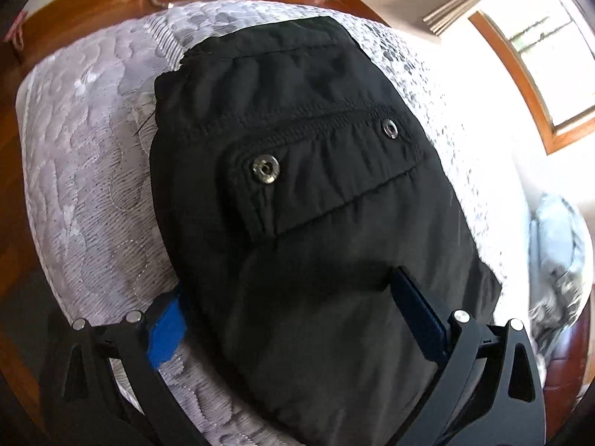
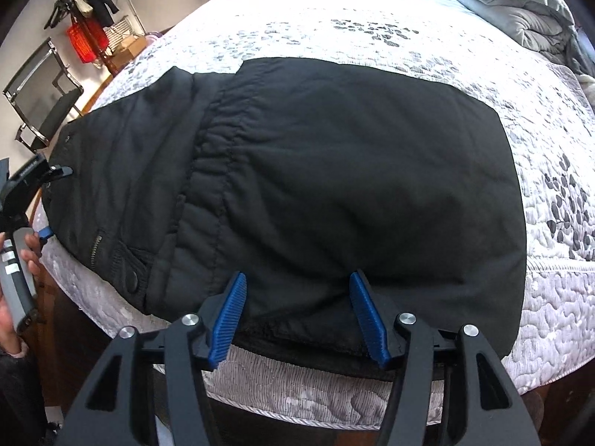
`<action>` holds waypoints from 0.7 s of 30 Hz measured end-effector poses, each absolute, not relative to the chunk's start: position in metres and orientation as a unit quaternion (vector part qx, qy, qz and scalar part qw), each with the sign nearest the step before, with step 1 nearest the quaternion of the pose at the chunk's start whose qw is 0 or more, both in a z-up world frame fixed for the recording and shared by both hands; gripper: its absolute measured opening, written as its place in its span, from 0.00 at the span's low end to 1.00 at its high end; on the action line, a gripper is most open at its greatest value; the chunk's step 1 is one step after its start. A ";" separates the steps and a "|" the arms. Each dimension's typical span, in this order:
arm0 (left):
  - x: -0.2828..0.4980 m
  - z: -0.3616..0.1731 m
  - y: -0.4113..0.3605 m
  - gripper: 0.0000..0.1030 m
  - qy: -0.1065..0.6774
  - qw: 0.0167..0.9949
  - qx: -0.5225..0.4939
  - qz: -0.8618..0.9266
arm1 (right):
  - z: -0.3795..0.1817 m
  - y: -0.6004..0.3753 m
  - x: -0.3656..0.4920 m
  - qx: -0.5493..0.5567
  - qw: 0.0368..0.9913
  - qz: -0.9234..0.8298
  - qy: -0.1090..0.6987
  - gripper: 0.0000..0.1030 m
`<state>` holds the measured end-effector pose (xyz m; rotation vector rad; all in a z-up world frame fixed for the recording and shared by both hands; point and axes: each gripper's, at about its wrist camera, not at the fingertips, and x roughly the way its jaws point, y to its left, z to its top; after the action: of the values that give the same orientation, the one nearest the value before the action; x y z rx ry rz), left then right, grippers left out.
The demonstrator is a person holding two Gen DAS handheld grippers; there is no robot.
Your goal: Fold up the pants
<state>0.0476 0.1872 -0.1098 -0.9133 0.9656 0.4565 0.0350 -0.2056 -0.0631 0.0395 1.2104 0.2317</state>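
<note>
Black, slightly padded pants (image 2: 334,186) lie folded into a thick bundle on the quilted bed (image 2: 483,74), near its front edge, with the right gripper (image 2: 297,312) spread at the bundle's 6 o'clock hem and pinching nothing. The left gripper (image 1: 290,319) straddles the other end, also spread wide, one pad on the cloth, so both would do well to press and smooth the layers flat. Open quilt stretches toward 12 and 3 o'clock; the mattress drops off at 6.
</note>
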 end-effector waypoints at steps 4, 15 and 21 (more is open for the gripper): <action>0.041 -0.112 0.206 0.94 0.453 0.761 -0.424 0.189 | -0.064 -0.207 0.038 0.016 0.814 0.106 0.572 0.58; 0.038 -0.114 0.263 0.66 0.436 0.742 -0.478 0.179 | -0.067 -0.208 0.040 0.023 0.813 0.110 0.571 0.60; 0.046 -0.093 0.245 0.32 0.438 0.764 -0.435 0.188 | -0.068 -0.208 0.040 0.026 0.814 0.107 0.570 0.62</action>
<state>0.0461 0.2455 -0.0930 -0.9461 0.9523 0.4095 0.0400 -0.2077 -0.0679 0.0560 1.2174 0.2291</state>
